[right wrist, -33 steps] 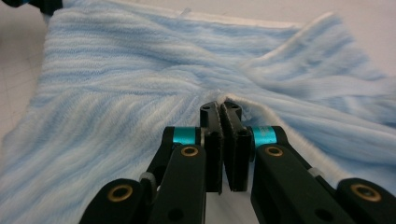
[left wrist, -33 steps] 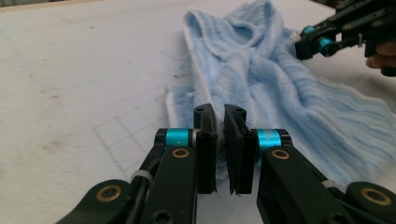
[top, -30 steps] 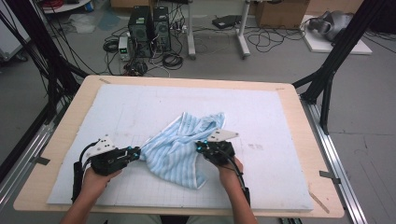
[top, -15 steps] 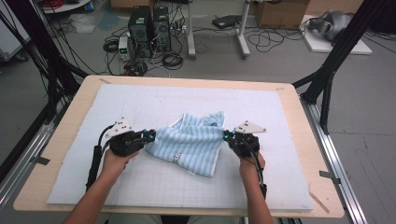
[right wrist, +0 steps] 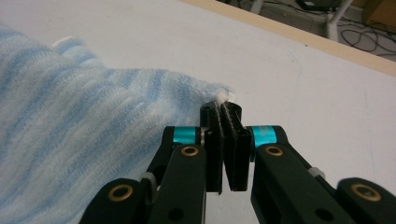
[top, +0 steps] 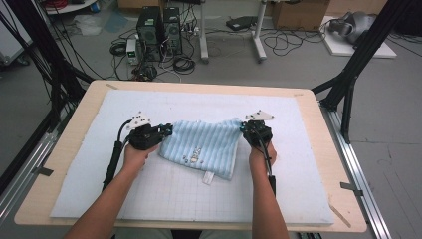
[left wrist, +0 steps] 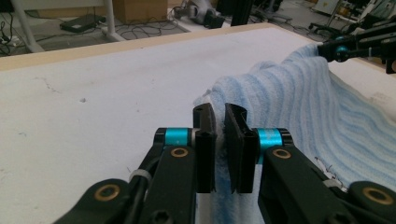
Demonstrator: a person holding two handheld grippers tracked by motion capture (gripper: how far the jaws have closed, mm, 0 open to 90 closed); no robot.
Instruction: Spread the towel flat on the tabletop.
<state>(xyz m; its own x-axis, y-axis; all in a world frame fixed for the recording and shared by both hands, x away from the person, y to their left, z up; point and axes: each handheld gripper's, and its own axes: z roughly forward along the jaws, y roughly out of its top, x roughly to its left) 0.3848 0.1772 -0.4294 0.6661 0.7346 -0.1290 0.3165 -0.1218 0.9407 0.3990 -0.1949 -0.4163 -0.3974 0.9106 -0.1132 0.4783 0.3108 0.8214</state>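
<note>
Spreading blue cloth across roomy white mat.

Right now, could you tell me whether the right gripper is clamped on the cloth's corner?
Yes, the right gripper has its jaws pressed together on a corner of the cloth.

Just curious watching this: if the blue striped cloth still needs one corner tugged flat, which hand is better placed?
Probably the right hand-held gripper: it pinches the cloth at its very corner. The left hand-held gripper holds it more loosely.
</note>
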